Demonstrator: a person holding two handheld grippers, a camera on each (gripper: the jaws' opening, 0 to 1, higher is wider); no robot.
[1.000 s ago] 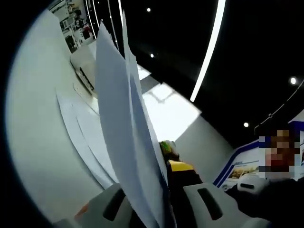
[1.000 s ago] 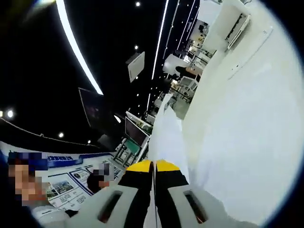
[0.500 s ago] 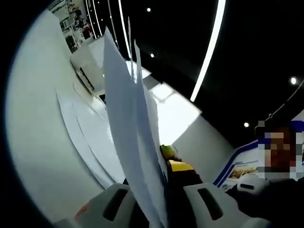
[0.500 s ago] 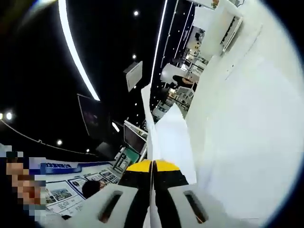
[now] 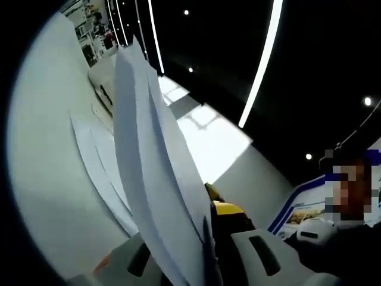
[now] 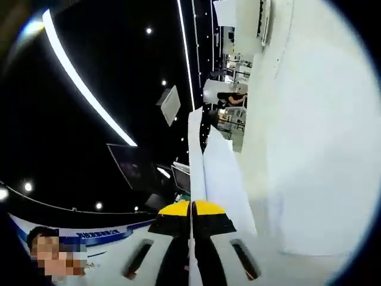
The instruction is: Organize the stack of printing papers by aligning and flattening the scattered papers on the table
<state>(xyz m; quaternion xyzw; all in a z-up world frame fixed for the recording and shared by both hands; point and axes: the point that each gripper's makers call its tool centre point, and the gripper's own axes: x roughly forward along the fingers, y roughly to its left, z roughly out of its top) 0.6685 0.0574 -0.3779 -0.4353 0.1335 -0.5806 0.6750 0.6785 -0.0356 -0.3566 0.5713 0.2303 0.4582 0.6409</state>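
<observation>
Gripping item: right gripper, yellow-tipped jaws pressed together on the sheet stack, whose edge ran toward 12 o'clock in the right gripper view.

Left gripper: jaws closed onto the same sheet stack, paper rising from 6 toward 11 o'clock and fanning slightly at its far end; at least two separate sheet edges counted there.

Loose papers: about two sheets lying flat on the white counter at 9 o'clock in the left gripper view.

Counter: occupied the 3 o'clock side of the right gripper view.
</observation>
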